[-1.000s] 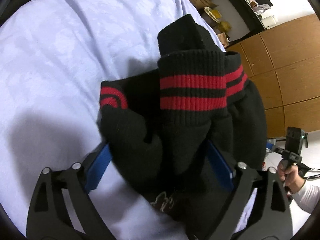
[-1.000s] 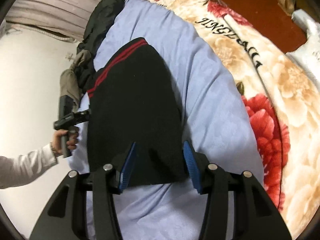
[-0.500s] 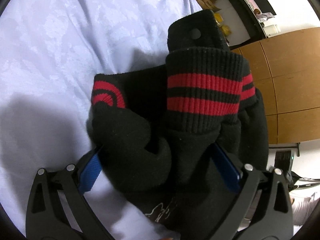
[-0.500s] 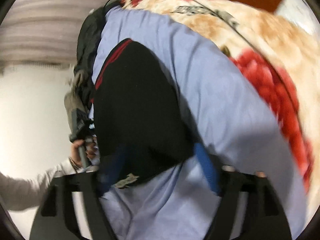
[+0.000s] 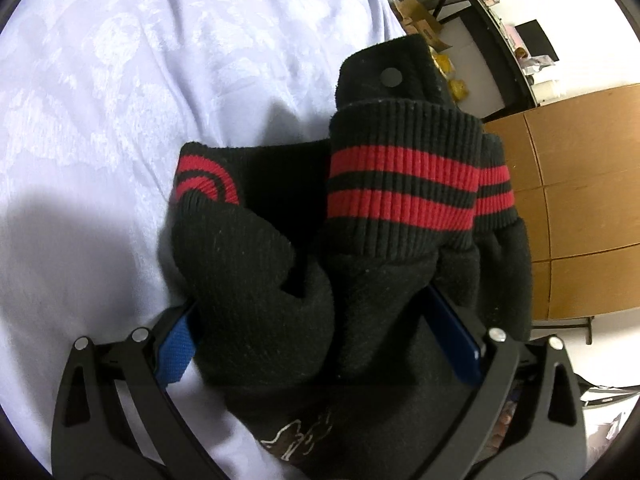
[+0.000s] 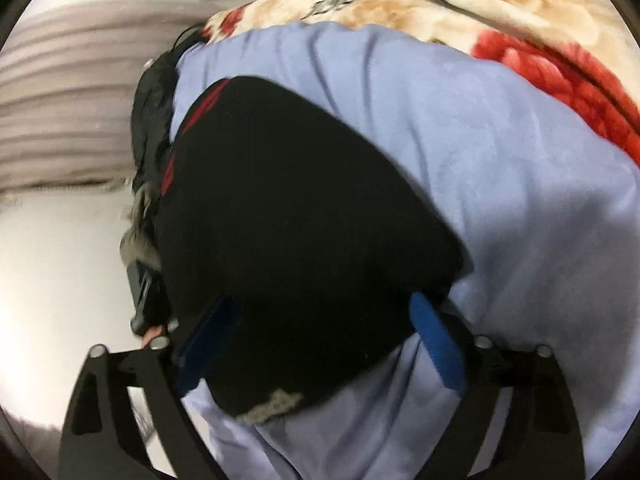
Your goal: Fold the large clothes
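Observation:
A black knit garment [image 5: 360, 264] with red-striped ribbed cuffs [image 5: 404, 196] lies bunched on a pale lilac bedsheet [image 5: 140, 80]. My left gripper [image 5: 320, 344] is open, its blue pads [image 5: 176, 352] on either side of the bunched sleeves. In the right wrist view the same garment [image 6: 288, 216] lies folded and flat on the sheet [image 6: 500, 168]. My right gripper [image 6: 320, 340] is open, its blue pads [image 6: 436, 344] straddling the garment's near edge. The view is blurred.
A floral red and beige blanket [image 6: 520, 32] covers the bed's far side. Dark clothes [image 6: 154, 120] are piled at the bed's edge. Wooden cabinets [image 5: 580, 184] and a desk with boxes [image 5: 424, 24] stand beyond the bed. The other hand-held gripper [image 6: 144, 292] shows at left.
My right gripper has moved forward over the garment's near edge, so the cloth now lies between its pads. My left gripper has closed in on the bunched sleeves.

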{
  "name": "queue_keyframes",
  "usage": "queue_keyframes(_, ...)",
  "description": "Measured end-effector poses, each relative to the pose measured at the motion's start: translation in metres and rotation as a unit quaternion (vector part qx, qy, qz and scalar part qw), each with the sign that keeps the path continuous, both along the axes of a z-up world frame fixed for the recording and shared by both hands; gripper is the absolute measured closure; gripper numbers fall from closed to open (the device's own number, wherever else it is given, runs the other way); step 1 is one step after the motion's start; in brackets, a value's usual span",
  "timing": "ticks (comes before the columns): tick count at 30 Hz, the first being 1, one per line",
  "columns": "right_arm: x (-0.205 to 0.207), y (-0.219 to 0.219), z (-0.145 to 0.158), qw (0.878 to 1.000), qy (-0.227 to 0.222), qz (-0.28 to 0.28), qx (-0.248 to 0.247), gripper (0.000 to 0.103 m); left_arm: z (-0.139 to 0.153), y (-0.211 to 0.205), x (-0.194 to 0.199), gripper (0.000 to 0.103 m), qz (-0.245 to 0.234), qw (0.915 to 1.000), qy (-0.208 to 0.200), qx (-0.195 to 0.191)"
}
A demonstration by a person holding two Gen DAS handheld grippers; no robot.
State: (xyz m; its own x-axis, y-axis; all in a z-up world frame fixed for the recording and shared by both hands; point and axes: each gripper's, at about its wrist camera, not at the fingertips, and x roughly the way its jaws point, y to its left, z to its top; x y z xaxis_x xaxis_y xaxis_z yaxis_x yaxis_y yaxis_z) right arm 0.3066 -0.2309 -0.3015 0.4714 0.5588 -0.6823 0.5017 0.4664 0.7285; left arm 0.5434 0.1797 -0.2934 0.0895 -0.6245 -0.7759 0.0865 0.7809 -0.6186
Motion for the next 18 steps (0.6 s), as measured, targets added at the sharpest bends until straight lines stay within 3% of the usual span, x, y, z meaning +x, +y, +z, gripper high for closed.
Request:
queue_keyframes(4, -0.016, 0.008, -0.001, 1.000, 0.023, 0.002, 0.013, 0.015, -0.001, 0.014, 0.002, 0.006, 0.027, 0.9989, 0.017, -0.034)
queue_keyframes(8, -0.011, 0.007, -0.013, 1.000, 0.019, -0.012, 0.021, 0.014, -0.001, 0.014, -0.001, 0.006, 0.020, 0.9990, 0.016, -0.037)
queue_keyframes(12, 0.007, 0.007, -0.027, 0.998, 0.023, -0.048, 0.045, 0.006, 0.000, 0.011, 0.003, 0.006, 0.006, 0.9990, 0.024, -0.038)
queue_keyframes(15, 0.025, 0.010, -0.006, 0.997, 0.050, -0.041, 0.043, 0.007, 0.002, 0.011, 0.009, 0.006, -0.002, 0.9987, 0.032, -0.041)
queue_keyframes(18, 0.039, 0.018, 0.027, 0.999, 0.042, -0.018, 0.014, 0.007, 0.003, 0.014, 0.009, 0.006, 0.009, 0.9977, 0.041, -0.052)
